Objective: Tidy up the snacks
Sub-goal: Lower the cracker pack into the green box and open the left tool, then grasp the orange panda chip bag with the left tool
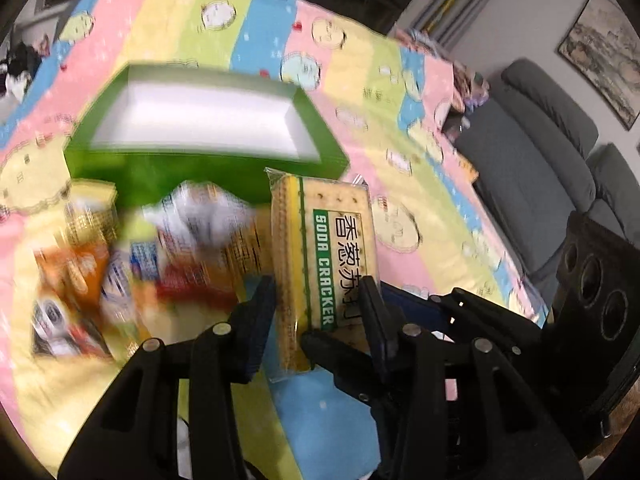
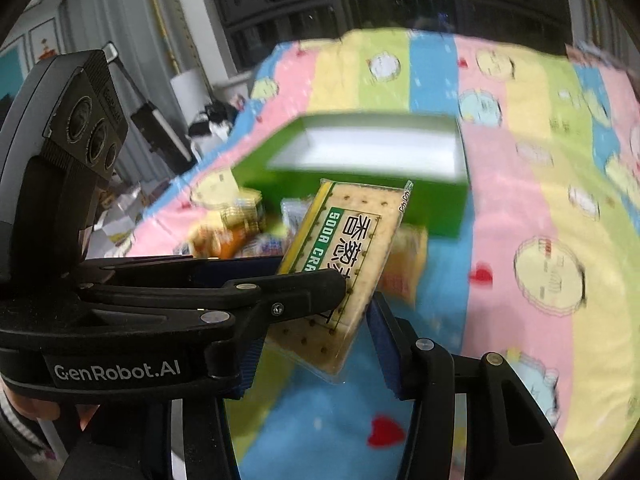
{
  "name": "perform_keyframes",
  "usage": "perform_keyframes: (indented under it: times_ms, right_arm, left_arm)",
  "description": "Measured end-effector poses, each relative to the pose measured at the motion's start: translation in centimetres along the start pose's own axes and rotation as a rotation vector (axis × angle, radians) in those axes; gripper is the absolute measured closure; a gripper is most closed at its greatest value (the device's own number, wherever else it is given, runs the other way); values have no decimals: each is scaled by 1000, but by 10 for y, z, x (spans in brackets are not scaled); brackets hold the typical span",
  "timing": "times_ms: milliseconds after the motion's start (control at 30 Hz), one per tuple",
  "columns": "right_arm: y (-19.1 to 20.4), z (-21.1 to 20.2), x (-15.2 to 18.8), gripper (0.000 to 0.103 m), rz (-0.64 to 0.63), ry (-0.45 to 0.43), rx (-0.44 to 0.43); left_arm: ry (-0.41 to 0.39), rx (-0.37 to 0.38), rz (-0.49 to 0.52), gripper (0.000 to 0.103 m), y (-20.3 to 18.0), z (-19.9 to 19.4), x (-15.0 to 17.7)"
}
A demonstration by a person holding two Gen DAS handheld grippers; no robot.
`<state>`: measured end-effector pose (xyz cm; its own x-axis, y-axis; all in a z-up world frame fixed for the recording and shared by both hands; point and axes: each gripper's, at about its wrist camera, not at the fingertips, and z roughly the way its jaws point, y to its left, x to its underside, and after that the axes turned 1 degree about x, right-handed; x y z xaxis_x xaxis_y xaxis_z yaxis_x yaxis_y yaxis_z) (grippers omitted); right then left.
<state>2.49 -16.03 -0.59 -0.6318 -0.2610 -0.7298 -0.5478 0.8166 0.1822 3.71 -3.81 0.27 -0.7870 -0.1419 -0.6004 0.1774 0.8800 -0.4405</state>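
A soda cracker pack, yellow and green with a clear wrap, hangs above the cloth. My left gripper is shut on it, its pads pressing both sides. In the right wrist view the left gripper comes in from the left, one of its fingers across the pack's face. My right gripper is shut on the pack's lower end, and one of its fingers crosses below in the left wrist view. Behind the pack stands an open green box with a white inside. A blurred snack pile lies in front of the box.
A striped cartoon cloth covers the surface. A grey sofa and a framed picture are off the right edge. A black and white shape sits beyond the far left edge. A hand holds the left gripper.
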Motion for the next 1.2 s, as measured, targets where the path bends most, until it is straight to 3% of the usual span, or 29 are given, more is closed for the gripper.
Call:
perform_keyframes:
  times_ms: [333, 633, 733, 800, 967, 1067, 1200]
  right_arm:
    - [-5, 40, -95, 51, -44, -109, -68]
    - [-24, 107, -125, 51, -13, -40, -106]
    - [-30, 121, -125, 50, 7, -16, -110]
    - [-36, 127, -124, 47, 24, 9, -49]
    - [-59, 109, -116, 41, 108, -7, -53]
    - [-66, 88, -109, 40, 122, -34, -38]
    - [-69, 62, -95, 38, 127, -51, -32]
  left_arm:
    - [-113, -71, -8, 60, 33, -3, -93]
    - [-35, -101, -111, 58, 79, 41, -127]
    - [-14, -114, -128, 38, 84, 54, -130]
    - [-4, -147, -131, 16, 88, 59, -131]
    - [-20, -166, -169, 14, 102, 40, -129]
    - [-42, -168, -190, 1, 106, 20, -121]
    - [-59, -186, -192, 1, 107, -7, -108]
